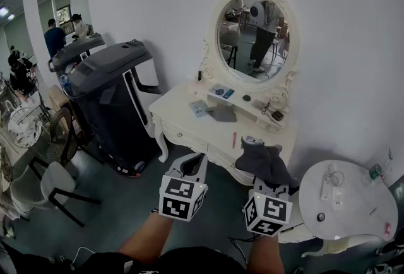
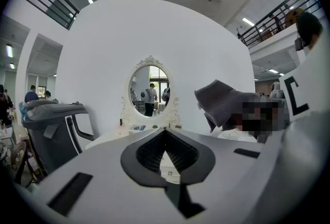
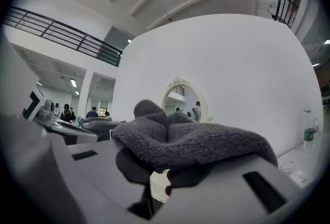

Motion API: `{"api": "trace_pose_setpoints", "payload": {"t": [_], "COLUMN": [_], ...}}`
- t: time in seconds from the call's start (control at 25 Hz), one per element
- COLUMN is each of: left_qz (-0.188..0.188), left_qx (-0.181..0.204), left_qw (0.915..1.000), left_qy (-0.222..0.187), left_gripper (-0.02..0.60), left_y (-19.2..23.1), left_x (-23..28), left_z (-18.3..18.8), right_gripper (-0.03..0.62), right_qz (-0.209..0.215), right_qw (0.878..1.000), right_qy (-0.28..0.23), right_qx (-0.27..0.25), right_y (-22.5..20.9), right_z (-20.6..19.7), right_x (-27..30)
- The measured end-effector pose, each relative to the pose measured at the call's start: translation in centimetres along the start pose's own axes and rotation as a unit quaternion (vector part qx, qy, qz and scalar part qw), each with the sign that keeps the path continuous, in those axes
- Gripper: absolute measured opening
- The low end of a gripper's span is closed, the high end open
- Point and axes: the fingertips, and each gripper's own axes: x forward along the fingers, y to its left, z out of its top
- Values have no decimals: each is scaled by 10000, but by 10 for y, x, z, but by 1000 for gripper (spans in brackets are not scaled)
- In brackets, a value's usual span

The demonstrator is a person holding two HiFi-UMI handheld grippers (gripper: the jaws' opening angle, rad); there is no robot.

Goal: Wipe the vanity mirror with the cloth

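Note:
An oval vanity mirror (image 1: 254,34) in an ornate white frame stands on a white dressing table (image 1: 189,116) against the wall. It also shows in the left gripper view as the mirror (image 2: 149,91) and in the right gripper view as the mirror (image 3: 184,105). My right gripper (image 1: 254,151) is shut on a dark grey cloth (image 1: 263,163), which drapes over its jaws as the cloth (image 3: 191,140). My left gripper (image 1: 193,163) is shut and holds nothing; its jaws meet at the tip (image 2: 165,141). Both grippers hang in front of the table, short of the mirror.
A black treadmill-like machine (image 1: 110,96) stands left of the dressing table. A round white side table (image 1: 353,206) with small items is at the right. Small objects and a second grey cloth (image 1: 223,113) lie on the dressing table. Chairs (image 1: 44,187) and people are at far left.

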Motion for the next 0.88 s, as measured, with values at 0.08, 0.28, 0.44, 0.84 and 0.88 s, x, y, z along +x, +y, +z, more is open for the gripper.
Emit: {"api": "trace_pose_setpoints", "payload": {"t": [0.08,0.28,0.44,0.84,0.88], "left_qz": [2,-3,58,268,307], "left_qx": [15,71,102,65,51], "left_qw": [10000,10000,9999,9996,9995], "left_qy": [3,62,79,59,65], "left_gripper": [0,0,0,0,0], "left_y": [-4,-16,-24,-53,-57], "left_x": [1,5,10,28,29], "left_z": [0,-3,-3,2,2], "right_gripper": [29,29,29,29,29], "right_qz": [5,25,84,368,409], "right_qw": [10000,10000,9998,9992,9991], "right_qy": [8,95,-25,-22,-4], "right_qx": [-13,-17,163,146,122], "right_y": [-3,-13,-23,-54,-57], "right_z": [-1,-6,-5,-2,-2], "right_x": [0,-1,-2,2,3]}}
